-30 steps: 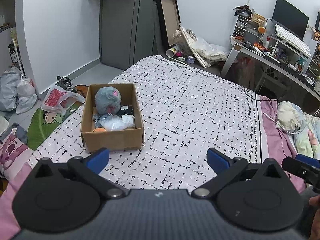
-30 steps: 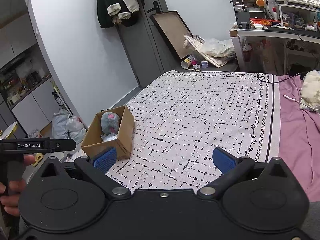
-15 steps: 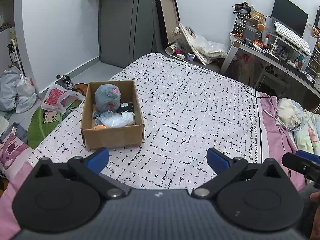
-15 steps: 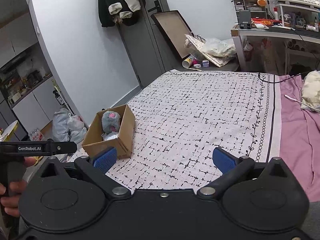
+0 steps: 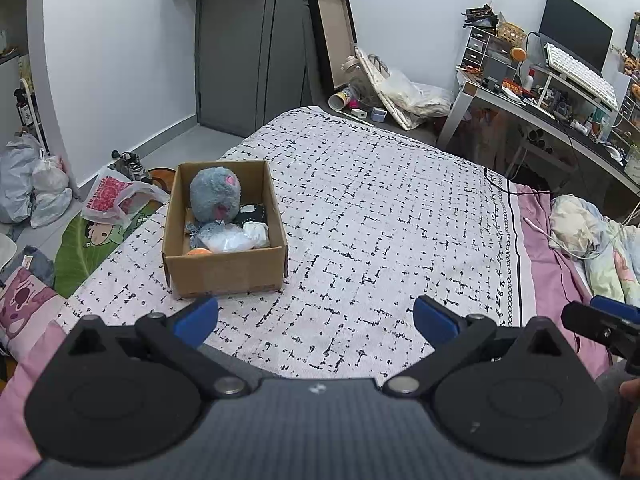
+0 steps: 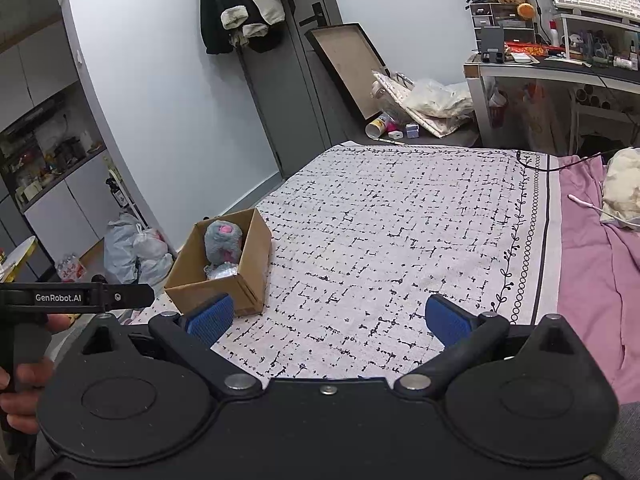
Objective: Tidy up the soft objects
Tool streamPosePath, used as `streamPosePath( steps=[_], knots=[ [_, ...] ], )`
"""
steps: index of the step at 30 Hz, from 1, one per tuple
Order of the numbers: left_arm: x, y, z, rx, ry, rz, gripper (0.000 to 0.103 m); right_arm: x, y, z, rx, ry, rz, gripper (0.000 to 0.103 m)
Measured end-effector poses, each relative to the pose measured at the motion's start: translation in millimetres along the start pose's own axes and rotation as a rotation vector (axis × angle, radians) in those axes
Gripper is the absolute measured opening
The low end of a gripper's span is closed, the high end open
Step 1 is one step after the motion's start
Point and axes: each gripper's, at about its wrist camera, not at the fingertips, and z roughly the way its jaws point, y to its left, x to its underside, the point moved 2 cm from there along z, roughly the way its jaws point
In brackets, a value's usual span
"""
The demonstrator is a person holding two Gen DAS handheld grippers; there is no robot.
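Note:
A brown cardboard box (image 5: 224,276) stands on the patterned bedspread (image 5: 380,220) near its left edge. Inside it are a grey plush toy with pink spots (image 5: 214,194), a clear plastic bag of white stuff (image 5: 230,242), a black item (image 5: 252,212) and an orange thing (image 5: 198,252). The box also shows in the right wrist view (image 6: 250,284), with the plush (image 6: 222,240) in it. My left gripper (image 5: 316,318) is open and empty, held back from the box. My right gripper (image 6: 328,318) is open and empty, to the right of the box.
A pink sheet (image 6: 592,264) and bunched bedding (image 5: 592,240) lie at the bed's right side. A cluttered desk (image 5: 552,116) stands at the right. Plastic bags (image 5: 32,184) lie on the floor at the left. A grey door (image 5: 248,48) is at the back.
Both grippers have drawn back and risen a little, so the box looks slightly smaller and farther. Both stay open and empty. The box contents have not moved.

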Motion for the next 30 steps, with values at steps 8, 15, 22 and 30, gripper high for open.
streamPosePath(
  steps=[8,15,22,30],
  knots=[
    [2.4,5.0,-10.1,0.011,-0.021,-0.013,0.103,0.0,11.6,-6.4,0.009,-0.01,-0.028,0.103],
    [0.0,-0.9,-10.7,0.017,-0.017,-0.019,0.103,1.1,14.0,-11.9,0.011,-0.022,-0.031,0.103],
    [1.5,-5.8,-8.9,0.01,-0.016,-0.006,0.103,1.0,8.3,-6.8,0.007,-0.013,-0.017,0.103],
    [2.4,-7.4,-4.1,0.014,-0.012,0.012,0.103,1.9,9.6,-4.0,0.005,0.0,-0.022,0.103]
  ],
)
